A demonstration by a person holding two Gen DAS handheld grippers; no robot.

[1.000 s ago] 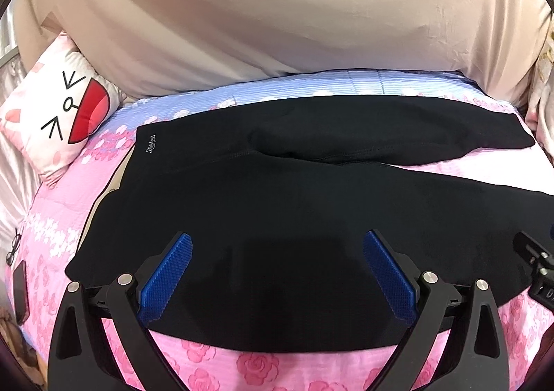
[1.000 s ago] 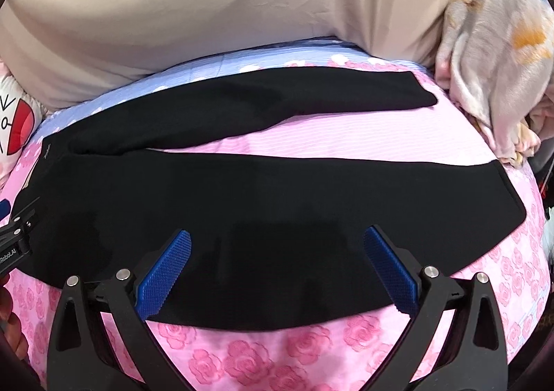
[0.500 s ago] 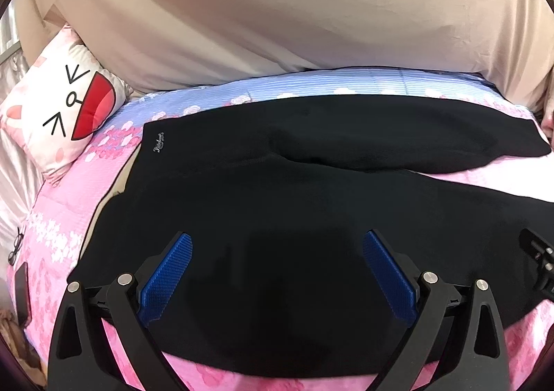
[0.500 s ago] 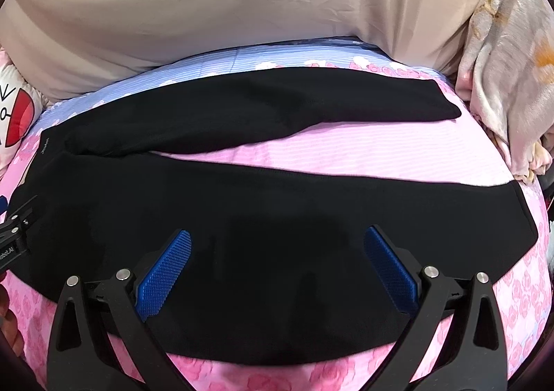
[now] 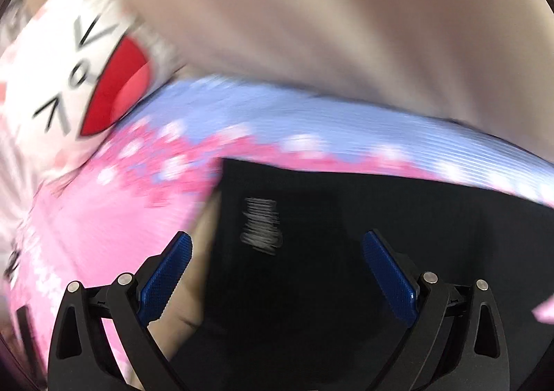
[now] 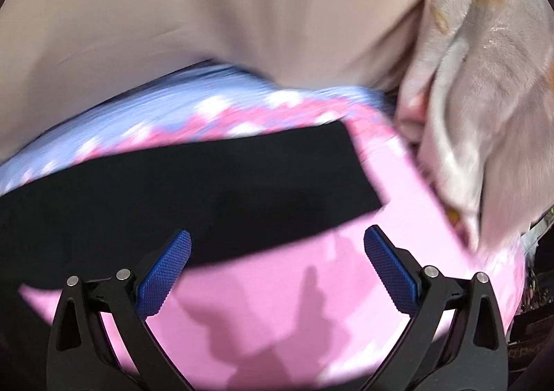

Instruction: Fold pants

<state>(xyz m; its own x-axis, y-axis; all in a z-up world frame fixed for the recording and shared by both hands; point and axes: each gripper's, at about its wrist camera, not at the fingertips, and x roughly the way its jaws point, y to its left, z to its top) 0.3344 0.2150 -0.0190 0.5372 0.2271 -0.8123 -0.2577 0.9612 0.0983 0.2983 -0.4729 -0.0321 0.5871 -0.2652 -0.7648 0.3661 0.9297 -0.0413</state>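
Black pants (image 5: 346, 252) lie flat on a pink flowered bed sheet (image 5: 104, 218). In the left wrist view their waist end fills the lower middle, with a small white logo (image 5: 261, 226) near the waist edge. My left gripper (image 5: 277, 276) is open just above that waist corner, nothing between its blue pads (image 5: 166, 273). In the right wrist view the far leg's cuff end (image 6: 346, 166) lies ahead. My right gripper (image 6: 277, 273) is open over the sheet (image 6: 294, 304) beside that leg, holding nothing. Both views are blurred by motion.
A white cushion with a cartoon face (image 5: 79, 79) sits at the far left. A beige fabric wall (image 5: 311, 27) backs the bed. A crumpled pale blanket (image 6: 477, 114) is heaped at the right edge. A beige strip (image 5: 204, 242) shows beside the waist.
Both grippers have swung forward over the pants: the left toward the far waist corner near the logo, the right toward the far leg's cuff. Both stayed open.
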